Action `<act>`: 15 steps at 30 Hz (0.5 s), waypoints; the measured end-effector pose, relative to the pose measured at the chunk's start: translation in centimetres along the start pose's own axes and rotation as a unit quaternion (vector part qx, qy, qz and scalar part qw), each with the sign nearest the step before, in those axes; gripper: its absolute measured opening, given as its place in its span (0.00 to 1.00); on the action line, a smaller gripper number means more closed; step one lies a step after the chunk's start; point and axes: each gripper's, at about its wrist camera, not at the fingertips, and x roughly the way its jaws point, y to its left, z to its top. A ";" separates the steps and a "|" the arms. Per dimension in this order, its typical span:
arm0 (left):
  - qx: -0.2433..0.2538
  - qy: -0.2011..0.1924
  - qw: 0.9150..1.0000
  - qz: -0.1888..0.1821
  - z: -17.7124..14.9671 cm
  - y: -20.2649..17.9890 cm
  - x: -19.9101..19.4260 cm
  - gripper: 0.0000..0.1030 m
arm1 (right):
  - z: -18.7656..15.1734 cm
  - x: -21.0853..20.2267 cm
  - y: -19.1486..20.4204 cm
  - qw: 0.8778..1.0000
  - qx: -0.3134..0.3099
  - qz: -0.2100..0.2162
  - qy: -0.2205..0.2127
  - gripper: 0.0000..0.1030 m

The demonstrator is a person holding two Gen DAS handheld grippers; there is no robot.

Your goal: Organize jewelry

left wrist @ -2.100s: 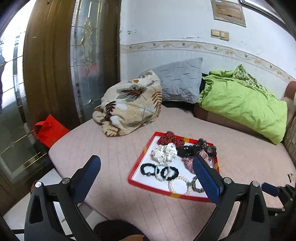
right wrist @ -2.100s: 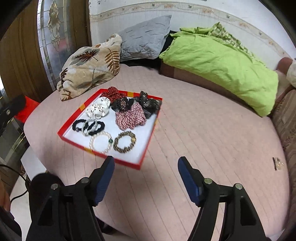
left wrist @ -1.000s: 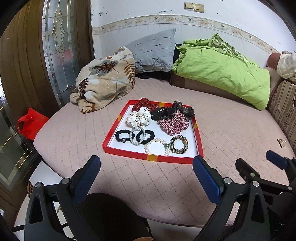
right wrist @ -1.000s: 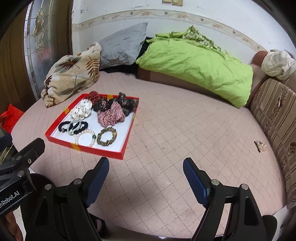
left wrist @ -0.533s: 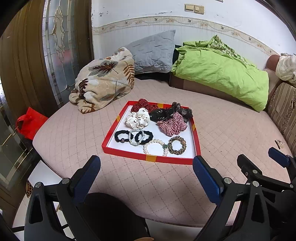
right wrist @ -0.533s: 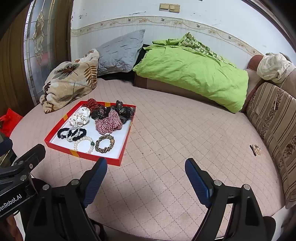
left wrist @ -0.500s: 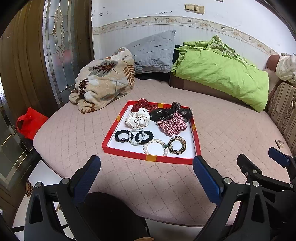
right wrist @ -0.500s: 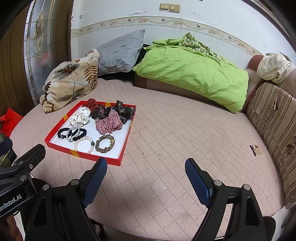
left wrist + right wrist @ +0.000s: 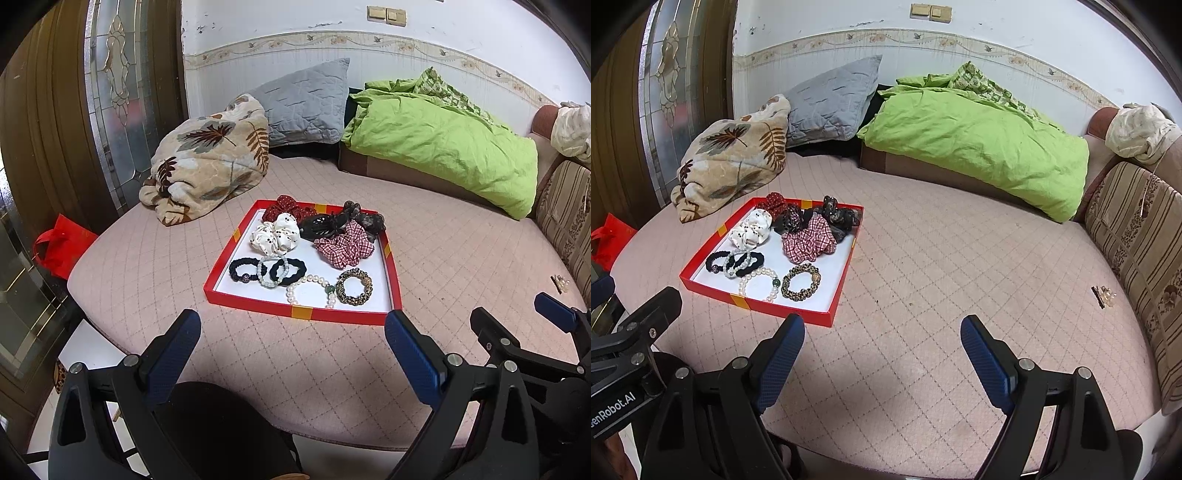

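A red-rimmed tray [image 9: 300, 312] [image 9: 753, 307] with a white floor lies on the pink quilted bed. It holds a pearl bracelet [image 9: 312, 290] [image 9: 758, 282], a leopard hair tie [image 9: 354, 281] [image 9: 801, 281], two black hair ties with a pale bead bracelet [image 9: 266, 270] [image 9: 734, 261], and white [image 9: 275, 233], plaid [image 9: 344, 245] [image 9: 808, 237], red and black scrunchies. My left gripper [image 9: 291, 341] is open and empty, in front of the tray's near rim. My right gripper [image 9: 882, 349] is open and empty, to the right of the tray.
A leaf-print blanket [image 9: 207, 158], a grey pillow [image 9: 303, 101] and a green duvet [image 9: 439, 136] lie at the back. A striped sofa cushion [image 9: 1137, 236] lines the right. A small hair clip [image 9: 1102, 295] lies near it. A red bag [image 9: 61, 243] sits by the door.
Both grippers have pulled back and risen, so the tray looks farther off and more of the bed shows. Both stay open. Nothing in the tray has moved.
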 end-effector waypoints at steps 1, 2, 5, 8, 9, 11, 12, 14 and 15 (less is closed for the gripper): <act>0.000 0.000 1.000 0.000 0.0 0.0 0.0 0.96 | 0.0 0.1 0.0 1.000 0.000 0.000 0.001 0.87; 0.000 0.000 1.000 0.000 0.0 0.0 0.0 0.96 | 0.0 0.1 0.0 1.000 -0.001 0.000 0.002 0.87; -0.001 0.001 1.000 -0.001 -0.1 0.1 0.0 0.96 | -0.1 0.4 0.0 1.000 -0.001 0.002 0.005 0.87; -0.002 0.003 1.000 0.000 -0.5 0.3 0.0 0.96 | -0.2 0.7 0.1 1.000 -0.004 0.002 0.009 0.87; -0.003 0.005 1.000 0.000 -0.6 0.4 0.1 0.96 | -0.3 0.7 0.1 1.000 -0.004 0.003 0.010 0.87; -0.005 0.008 1.000 0.001 -0.7 0.6 0.3 0.96 | -0.3 0.9 0.2 1.000 -0.005 0.004 0.013 0.87; -0.007 0.008 1.000 0.003 -0.7 0.8 0.3 0.96 | -0.4 1.0 0.2 1.000 -0.006 0.005 0.014 0.87; -0.009 0.010 1.000 0.003 -0.5 0.9 0.7 0.96 | -0.4 1.2 0.2 1.000 -0.006 0.007 0.019 0.87; -0.009 0.011 1.000 0.004 -0.5 1.0 0.8 0.96 | -0.5 1.3 0.2 1.000 -0.006 0.009 0.021 0.87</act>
